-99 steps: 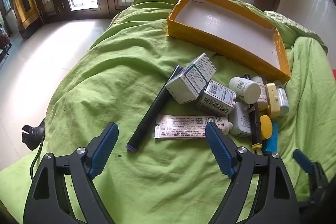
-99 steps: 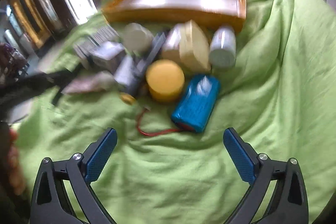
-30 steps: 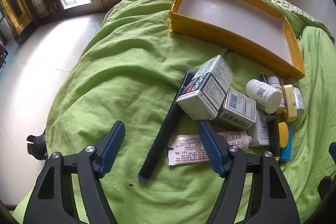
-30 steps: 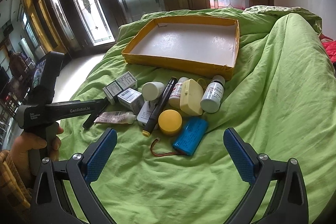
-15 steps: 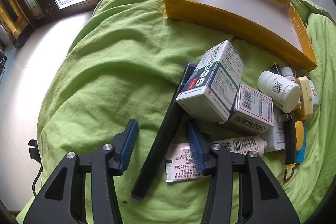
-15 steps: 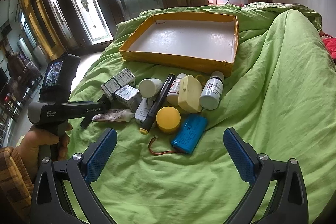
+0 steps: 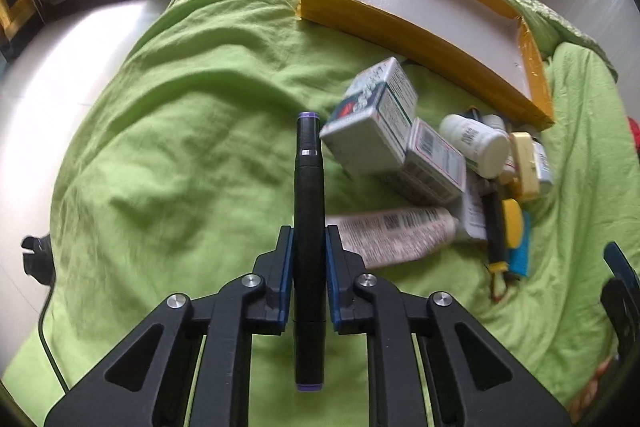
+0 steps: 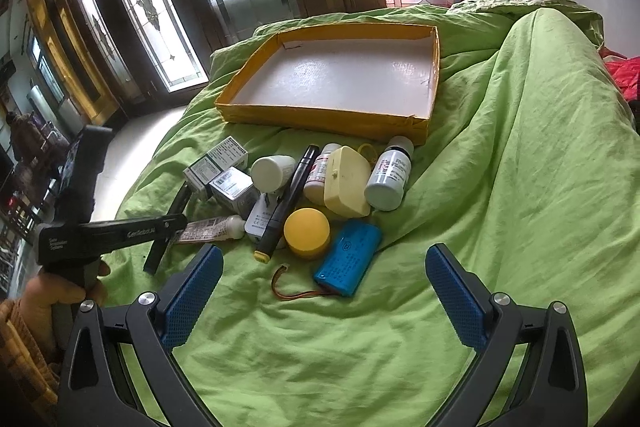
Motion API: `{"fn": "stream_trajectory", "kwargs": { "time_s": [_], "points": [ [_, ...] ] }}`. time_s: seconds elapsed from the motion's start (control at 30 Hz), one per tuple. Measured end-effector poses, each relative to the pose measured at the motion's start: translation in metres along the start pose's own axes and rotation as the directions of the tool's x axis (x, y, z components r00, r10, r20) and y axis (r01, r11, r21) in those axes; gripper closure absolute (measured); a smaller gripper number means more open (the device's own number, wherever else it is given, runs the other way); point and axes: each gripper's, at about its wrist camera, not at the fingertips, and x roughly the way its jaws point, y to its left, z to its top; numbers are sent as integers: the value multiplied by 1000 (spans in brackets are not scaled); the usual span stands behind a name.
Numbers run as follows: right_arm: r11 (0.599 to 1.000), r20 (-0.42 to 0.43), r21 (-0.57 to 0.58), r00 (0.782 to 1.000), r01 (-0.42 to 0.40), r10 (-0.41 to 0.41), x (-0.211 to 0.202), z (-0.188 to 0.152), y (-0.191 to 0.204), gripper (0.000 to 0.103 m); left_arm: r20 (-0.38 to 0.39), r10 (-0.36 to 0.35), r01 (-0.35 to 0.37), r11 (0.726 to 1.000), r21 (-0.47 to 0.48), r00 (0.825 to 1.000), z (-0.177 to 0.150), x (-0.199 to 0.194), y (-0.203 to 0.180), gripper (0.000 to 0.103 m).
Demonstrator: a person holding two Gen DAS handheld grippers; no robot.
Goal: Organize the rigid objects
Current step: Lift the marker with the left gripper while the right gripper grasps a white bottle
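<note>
A long black pen (image 7: 308, 179) with purple ends runs straight out between the blue pads of my left gripper (image 7: 309, 239), which is shut on its lower half. In the right wrist view the same pen (image 8: 164, 247) slants low over the green bedding under the left gripper (image 8: 176, 223), held by a person's hand (image 8: 52, 295). My right gripper (image 8: 324, 255) stands wide open above the bedding, nothing between its fingers, just in front of a blue battery pack (image 8: 348, 255). A yellow tray (image 8: 320, 117) with a white floor lies behind the pile.
Right of the pen lie two medicine boxes (image 7: 372, 119), a white bottle (image 7: 476, 143), a tube (image 7: 396, 231) and a black marker (image 7: 494, 227). A yellow round tin (image 8: 307, 229), a cream case (image 8: 346, 181) and another bottle (image 8: 390, 175) sit nearby. The bed drops to a white floor (image 7: 36, 75) at left.
The left jaws have closed from wide open onto the black pen, which now lines up with the fingers. The right gripper has stayed where it was.
</note>
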Motion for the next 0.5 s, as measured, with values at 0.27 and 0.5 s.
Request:
{"fn": "stream_trajectory", "kwargs": {
  "time_s": [0.27,0.5],
  "points": [
    [1000,-33,23,999,3,-2,2,31,-16,13,-26,20,-19,1000,23,999,-12,3,-15,91],
    [982,-189,185,979,-43,78,47,70,-52,22,-51,29,-29,1000,-5,998,-3,21,-10,91]
  ]
}}
